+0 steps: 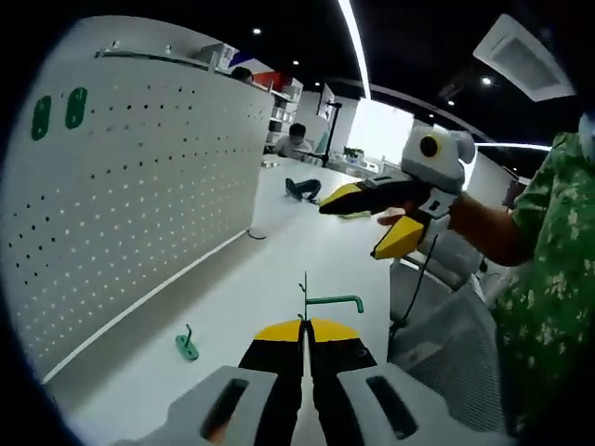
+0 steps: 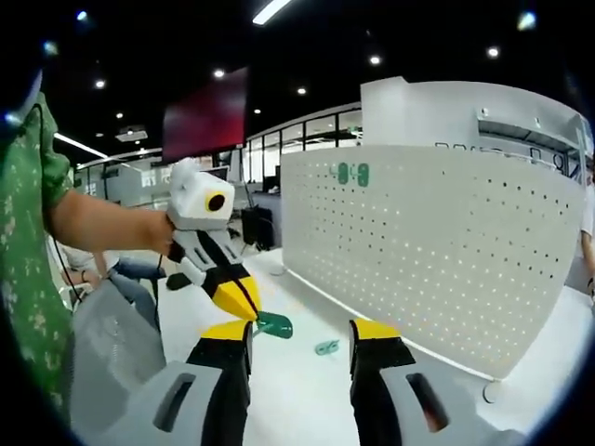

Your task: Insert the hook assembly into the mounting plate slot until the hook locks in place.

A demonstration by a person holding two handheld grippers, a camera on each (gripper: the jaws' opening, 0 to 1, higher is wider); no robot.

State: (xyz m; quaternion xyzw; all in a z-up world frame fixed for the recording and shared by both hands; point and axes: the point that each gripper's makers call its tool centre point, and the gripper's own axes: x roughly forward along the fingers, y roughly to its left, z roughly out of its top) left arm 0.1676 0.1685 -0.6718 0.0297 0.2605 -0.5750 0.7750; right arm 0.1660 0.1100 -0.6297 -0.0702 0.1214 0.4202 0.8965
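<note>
**Desk:** Beside the white pegboard, what are you holding, and why up there?

**Caption:** Your left gripper is clamped, jaws together, on a green hook, raised above the tabletop; likely so its thin upright prong can be lined up with a slot. From the right gripper view the same left gripper shows a green piece at its tip.

**Desk:** And your right?

**Caption:** Your right gripper stands wide and holds nothing, facing the pegboard, probably ready to steady things. In the left gripper view it hangs mid-air, apart from the board.

**Desk:** Other parts?

**Caption:** A second green hook lies on the tabletop near the board's foot; two green tabs sit high on the panel.

**Desk:** Any writing?

**Caption:** None legible; faint marks on the housing above the board are too blurred.
</note>
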